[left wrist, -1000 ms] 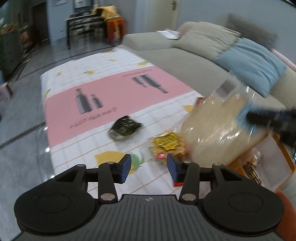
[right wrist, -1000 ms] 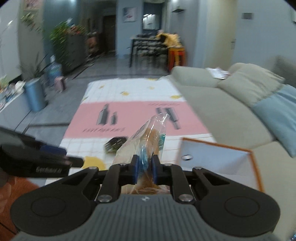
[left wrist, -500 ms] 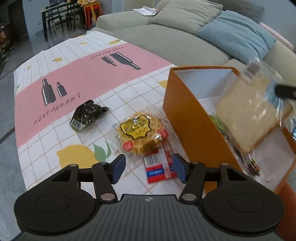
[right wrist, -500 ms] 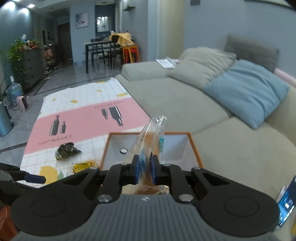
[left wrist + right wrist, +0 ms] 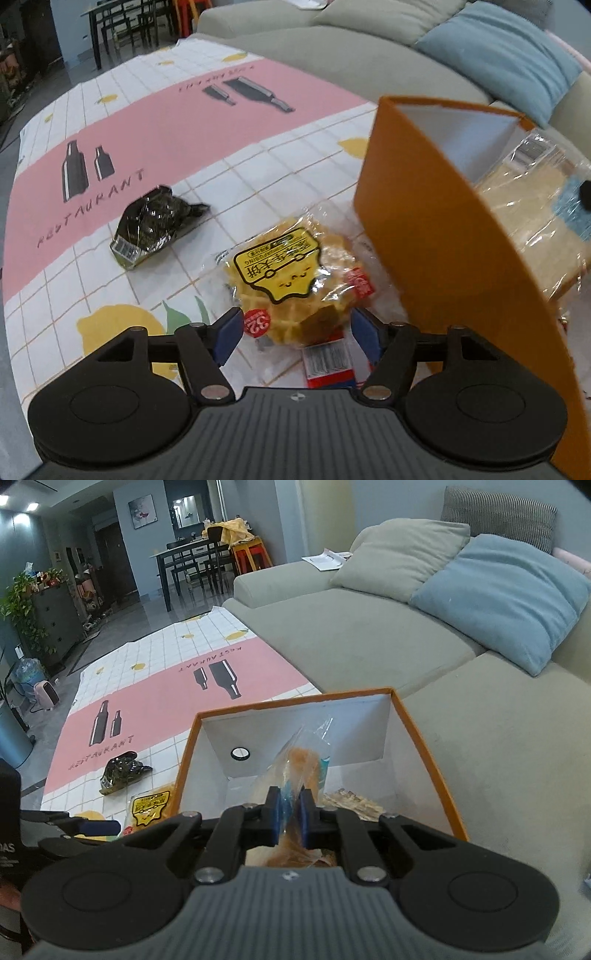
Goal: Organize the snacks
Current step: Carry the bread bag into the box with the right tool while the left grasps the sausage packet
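Note:
An orange box (image 5: 436, 236) with a white inside stands at the table's near right; it also shows in the right wrist view (image 5: 428, 753). My right gripper (image 5: 290, 821) is shut on a clear bag of bread (image 5: 303, 764) and holds it inside the box; the bag also shows in the left wrist view (image 5: 532, 218). My left gripper (image 5: 297, 336) is open, its fingers either side of a wrapped waffle (image 5: 284, 273) on the cloth. A dark green snack packet (image 5: 155, 221) lies further left. A red-and-white packet (image 5: 328, 363) lies under the waffle's near edge.
The table has a pink and white checked cloth (image 5: 177, 122). A grey sofa (image 5: 369, 635) with beige and blue cushions (image 5: 502, 598) runs along the right side. Other snacks (image 5: 351, 801) lie in the box bottom.
My right gripper has carried the bread bag over the box and down into it. My left gripper has moved forward and lower, so its fingers now flank the waffle.

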A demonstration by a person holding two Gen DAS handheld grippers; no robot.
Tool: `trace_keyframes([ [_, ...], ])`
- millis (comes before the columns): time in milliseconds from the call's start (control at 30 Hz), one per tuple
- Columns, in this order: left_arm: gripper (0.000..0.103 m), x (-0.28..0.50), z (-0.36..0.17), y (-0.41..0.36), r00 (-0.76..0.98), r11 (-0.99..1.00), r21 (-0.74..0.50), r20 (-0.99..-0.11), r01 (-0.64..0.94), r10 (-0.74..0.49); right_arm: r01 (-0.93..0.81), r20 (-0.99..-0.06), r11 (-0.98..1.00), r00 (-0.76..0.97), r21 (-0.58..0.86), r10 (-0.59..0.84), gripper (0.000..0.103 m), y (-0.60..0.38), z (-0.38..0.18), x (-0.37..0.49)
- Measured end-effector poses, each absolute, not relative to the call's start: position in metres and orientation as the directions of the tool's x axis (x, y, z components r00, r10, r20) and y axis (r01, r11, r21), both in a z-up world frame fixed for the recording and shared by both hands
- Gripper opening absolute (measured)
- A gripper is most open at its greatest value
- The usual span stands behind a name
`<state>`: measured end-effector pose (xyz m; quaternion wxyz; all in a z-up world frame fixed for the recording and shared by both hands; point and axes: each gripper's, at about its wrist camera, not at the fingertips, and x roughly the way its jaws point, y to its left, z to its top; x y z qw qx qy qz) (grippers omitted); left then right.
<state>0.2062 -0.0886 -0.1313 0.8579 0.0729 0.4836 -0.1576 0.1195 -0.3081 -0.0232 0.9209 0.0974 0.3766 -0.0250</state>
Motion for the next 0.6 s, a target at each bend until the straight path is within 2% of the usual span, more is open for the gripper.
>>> trace_keyframes([
  [200,0.084,0.217,-0.139,-0.094,0.482,0.94,-0.037,-0.851,0.338,-0.207,0.151,-0.711,0.973,0.703,0.174,0.018,0.007,-0.313,-0.034,0.141],
  [467,0.087,0.229,-0.146,-0.115,0.515,0.937,0.048,-0.845,0.345,-0.147,0.168,-0.734,0.976,0.68,0.139,-0.013,0.007,-0.311,-0.055,0.163],
  [567,0.073,0.234,-0.145,-0.115,0.525,0.944,0.051,-0.84,0.325,-0.135,0.178,-0.744,0.977,0.668,0.118,-0.032,0.008,-0.313,-0.062,0.168],
  [600,0.065,0.235,-0.145,-0.115,0.526,0.947,0.053,-0.841,0.316,-0.128,0.182,-0.746,0.976,0.665,0.122,-0.031,0.008,-0.314,-0.064,0.169],
])
